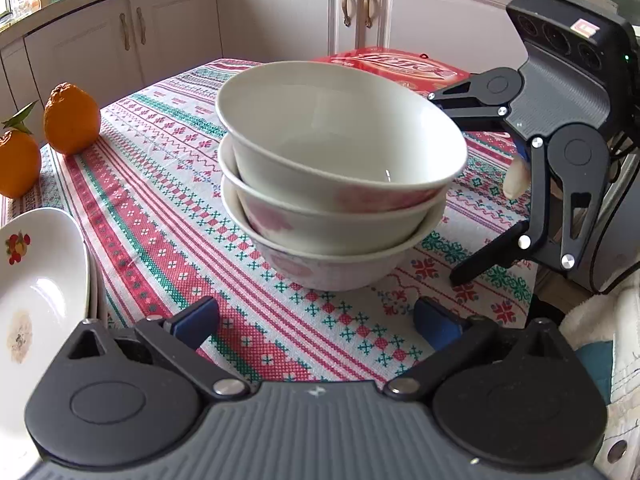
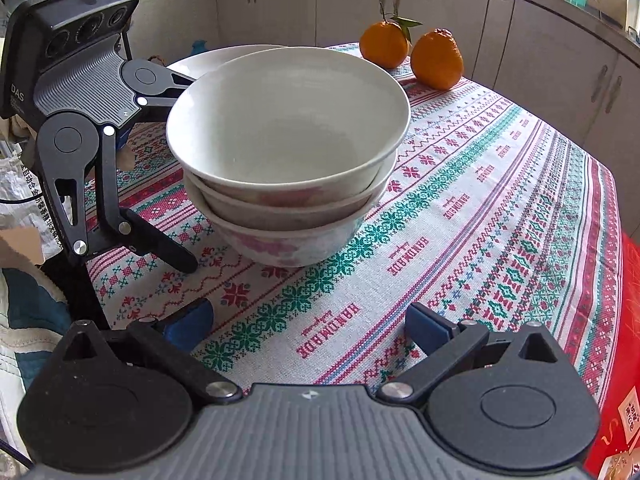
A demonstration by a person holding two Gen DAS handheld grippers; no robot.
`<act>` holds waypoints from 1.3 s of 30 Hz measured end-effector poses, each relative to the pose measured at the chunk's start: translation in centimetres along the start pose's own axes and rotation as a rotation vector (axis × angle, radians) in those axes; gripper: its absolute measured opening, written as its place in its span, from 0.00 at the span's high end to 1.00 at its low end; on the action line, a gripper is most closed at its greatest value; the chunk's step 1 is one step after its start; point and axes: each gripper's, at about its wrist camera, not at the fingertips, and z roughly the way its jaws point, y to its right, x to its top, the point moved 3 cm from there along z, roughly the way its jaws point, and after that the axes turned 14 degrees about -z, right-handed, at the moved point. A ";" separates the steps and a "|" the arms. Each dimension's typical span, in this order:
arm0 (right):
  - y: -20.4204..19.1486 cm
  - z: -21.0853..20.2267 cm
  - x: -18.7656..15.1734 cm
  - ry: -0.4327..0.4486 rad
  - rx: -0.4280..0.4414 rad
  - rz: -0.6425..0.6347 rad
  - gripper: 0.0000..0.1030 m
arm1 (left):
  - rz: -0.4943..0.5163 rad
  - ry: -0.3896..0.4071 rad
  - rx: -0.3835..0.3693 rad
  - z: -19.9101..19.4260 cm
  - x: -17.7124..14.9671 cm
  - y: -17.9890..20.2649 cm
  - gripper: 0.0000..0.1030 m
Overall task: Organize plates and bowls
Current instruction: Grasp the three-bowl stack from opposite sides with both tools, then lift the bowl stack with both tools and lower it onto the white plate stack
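Three white bowls with pink flower prints (image 1: pixel 336 208) (image 2: pixel 288 184) stand nested on the patterned tablecloth, and the top bowl (image 1: pixel 320 120) sits tilted. My left gripper (image 1: pixel 316 320) (image 2: pixel 188 172) is open, a little short of the stack, with nothing between its blue pads (image 1: pixel 196 320). My right gripper (image 2: pixel 308 326) (image 1: pixel 440 187) is open too, facing the stack from the other side and not touching it. A white plate with a fruit motif (image 1: pixel 36 280) lies at the table's left edge; in the right wrist view its rim (image 2: pixel 208 58) shows behind the bowls.
Two oranges (image 1: pixel 72 120) (image 2: pixel 436 60) sit near a table corner beside the plate. A red box (image 1: pixel 400 68) (image 2: pixel 624 320) lies at the far edge. Kitchen cabinets (image 1: pixel 280 12) surround the table. Bare tablecloth (image 2: pixel 500 200) stretches to the right of the bowls.
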 end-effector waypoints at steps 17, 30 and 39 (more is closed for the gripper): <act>1.1 0.0 3.9 0.054 0.056 -0.231 0.00 | 0.198 -0.012 -0.066 -0.8 2.5 0.0 0.01; 1.7 1.0 5.1 0.034 0.137 -0.295 0.12 | 0.276 -0.067 -0.179 0.1 4.6 -0.6 0.16; 1.4 0.8 5.0 0.030 0.139 -0.278 0.13 | 0.302 -0.073 -0.204 0.1 4.4 -0.8 0.18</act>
